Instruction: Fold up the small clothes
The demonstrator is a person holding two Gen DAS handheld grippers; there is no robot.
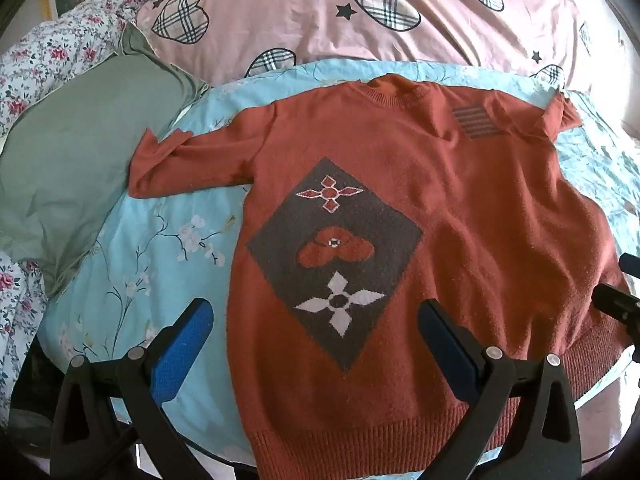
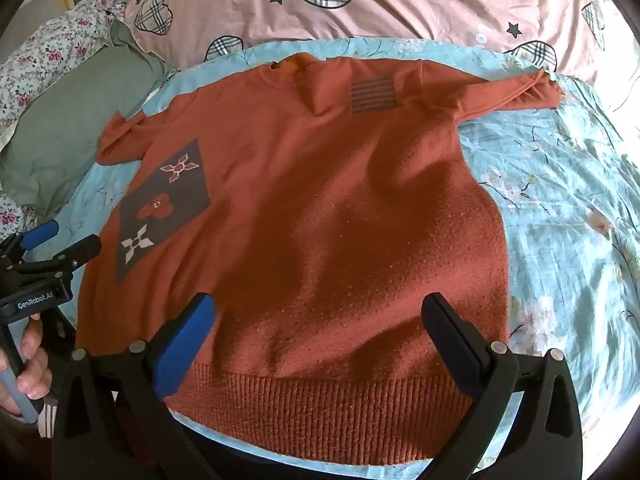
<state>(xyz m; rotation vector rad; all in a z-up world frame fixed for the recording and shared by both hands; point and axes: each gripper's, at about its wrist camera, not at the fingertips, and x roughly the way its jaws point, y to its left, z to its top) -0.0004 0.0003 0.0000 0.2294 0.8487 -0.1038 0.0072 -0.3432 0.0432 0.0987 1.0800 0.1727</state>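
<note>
A rust sweater lies flat, front up, on the blue sheet of the bed, its hem at the near edge and its collar toward the pink quilt at the far edge. The left gripper hangs over the hem's left part, jaws wide apart and empty. The right gripper hangs over the hem's right part, likewise spread with nothing between the pads.
</note>
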